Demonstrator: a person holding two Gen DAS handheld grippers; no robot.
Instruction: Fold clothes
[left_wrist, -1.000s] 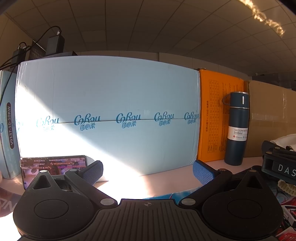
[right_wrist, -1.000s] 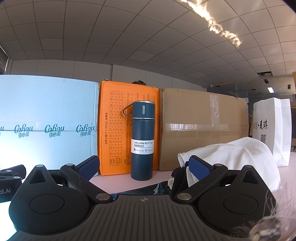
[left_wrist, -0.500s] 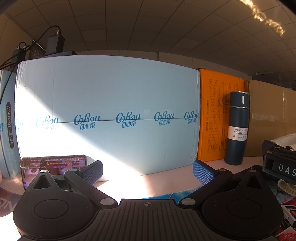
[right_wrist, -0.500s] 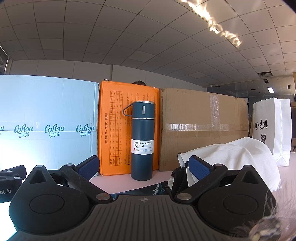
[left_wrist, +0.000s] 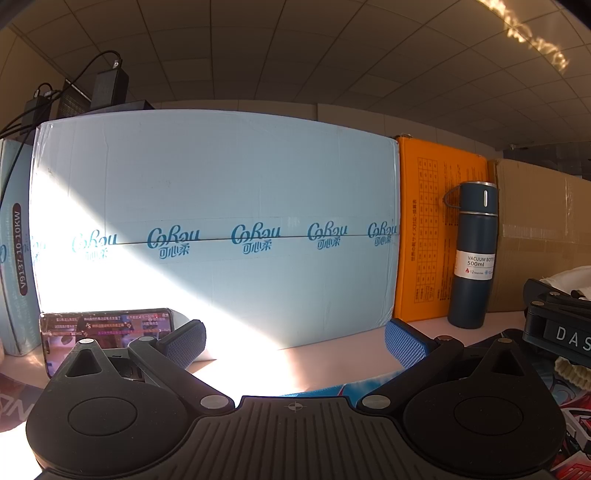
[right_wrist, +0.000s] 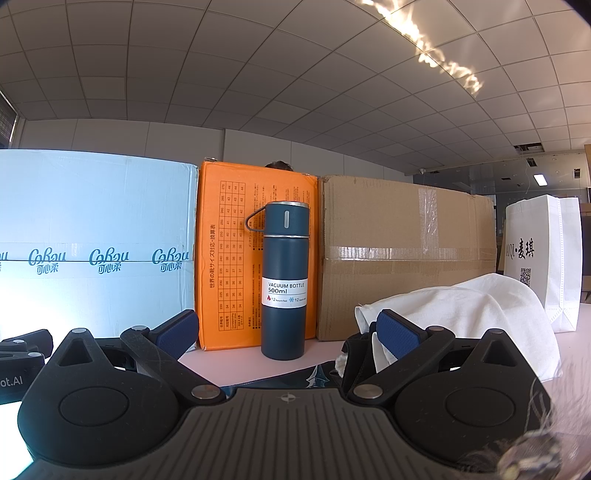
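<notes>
A crumpled white garment (right_wrist: 480, 314) lies heaped on the table at the right of the right wrist view, partly behind the right finger (right_wrist: 400, 332). Its edge (left_wrist: 570, 275) shows at the far right of the left wrist view. A dark printed cloth (right_wrist: 317, 374) lies flat just under the right gripper (right_wrist: 288, 332), which is open and holds nothing. The left gripper (left_wrist: 295, 341) is open too, low over the table with a blue printed cloth edge (left_wrist: 332, 391) beneath it. The right gripper's body (left_wrist: 557, 332) shows at the left view's right edge.
A light blue carton (left_wrist: 221, 229), an orange box (right_wrist: 236, 258) and a brown carton (right_wrist: 406, 258) wall the table's far side. A dark blue vacuum bottle (right_wrist: 284, 280) stands before them. A phone (left_wrist: 107, 328) leans at left; a white bag (right_wrist: 543, 258) stands at right.
</notes>
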